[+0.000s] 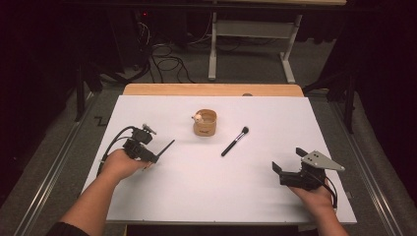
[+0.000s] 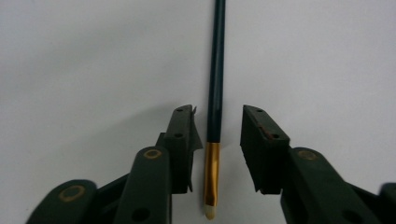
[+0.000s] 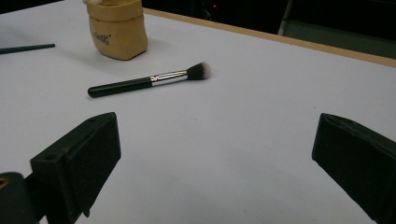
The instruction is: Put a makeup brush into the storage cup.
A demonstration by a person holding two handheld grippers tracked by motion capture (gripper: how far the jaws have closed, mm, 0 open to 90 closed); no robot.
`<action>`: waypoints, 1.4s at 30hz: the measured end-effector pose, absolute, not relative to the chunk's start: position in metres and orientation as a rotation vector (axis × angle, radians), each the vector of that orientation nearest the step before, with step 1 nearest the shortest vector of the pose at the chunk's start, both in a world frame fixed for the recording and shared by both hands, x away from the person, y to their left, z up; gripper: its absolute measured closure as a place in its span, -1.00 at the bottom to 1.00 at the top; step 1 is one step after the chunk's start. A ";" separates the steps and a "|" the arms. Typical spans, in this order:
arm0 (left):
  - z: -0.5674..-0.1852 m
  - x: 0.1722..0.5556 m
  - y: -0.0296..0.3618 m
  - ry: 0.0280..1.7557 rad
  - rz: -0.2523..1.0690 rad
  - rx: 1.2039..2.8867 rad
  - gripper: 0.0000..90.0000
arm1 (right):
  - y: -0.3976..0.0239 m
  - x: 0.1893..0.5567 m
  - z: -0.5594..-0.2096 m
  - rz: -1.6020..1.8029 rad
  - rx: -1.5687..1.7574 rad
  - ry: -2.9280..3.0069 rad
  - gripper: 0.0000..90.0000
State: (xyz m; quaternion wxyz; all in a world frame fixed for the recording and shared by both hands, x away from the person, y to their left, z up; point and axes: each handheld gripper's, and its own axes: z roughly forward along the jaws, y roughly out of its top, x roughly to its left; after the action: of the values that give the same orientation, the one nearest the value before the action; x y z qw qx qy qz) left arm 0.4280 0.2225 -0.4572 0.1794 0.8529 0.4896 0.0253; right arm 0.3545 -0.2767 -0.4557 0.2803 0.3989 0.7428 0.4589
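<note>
Your left gripper (image 2: 217, 135) sits low over the white table (image 1: 206, 182), and a thin dark-handled brush (image 2: 215, 84) lies between its jaws, its gold ferrule and pale tip pointing back toward the gripper body and its long handle running away across the surface. The jaws stand on either side of that brush with a clear gap at each pad, so they are not pinching it; it rests flat on the table. From the high view your left gripper (image 1: 156, 158) is at the left side of the table, with the dark handle (image 1: 166, 147) angling up and to the right from it. Your right gripper (image 1: 287, 161) rests near the table's right front corner with its jaws spread wide and nothing between them. Ahead of it a black-handled makeup brush (image 3: 149, 80) with a silver ferrule and a dark, white-tipped head lies flat, near a small tan pouch (image 3: 117, 29) that stands upright toward the table's far middle, well apart from both of your hands
</note>
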 end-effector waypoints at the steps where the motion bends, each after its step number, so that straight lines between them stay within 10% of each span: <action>1: -0.459 0.428 0.221 1.386 0.071 2.420 0.51 | -0.277 0.354 -0.456 1.232 1.069 1.992 -0.96; 42: -0.465 0.426 0.224 1.351 0.088 2.404 0.84 | -0.276 0.355 -0.457 1.233 1.069 2.005 -0.95</action>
State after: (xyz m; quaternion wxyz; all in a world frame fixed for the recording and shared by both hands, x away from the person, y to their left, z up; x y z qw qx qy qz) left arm 0.4261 0.2237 -0.4649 0.1902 0.8554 0.4808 0.0312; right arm 0.3548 -0.2759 -0.4566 0.2748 0.3975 0.7456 0.4588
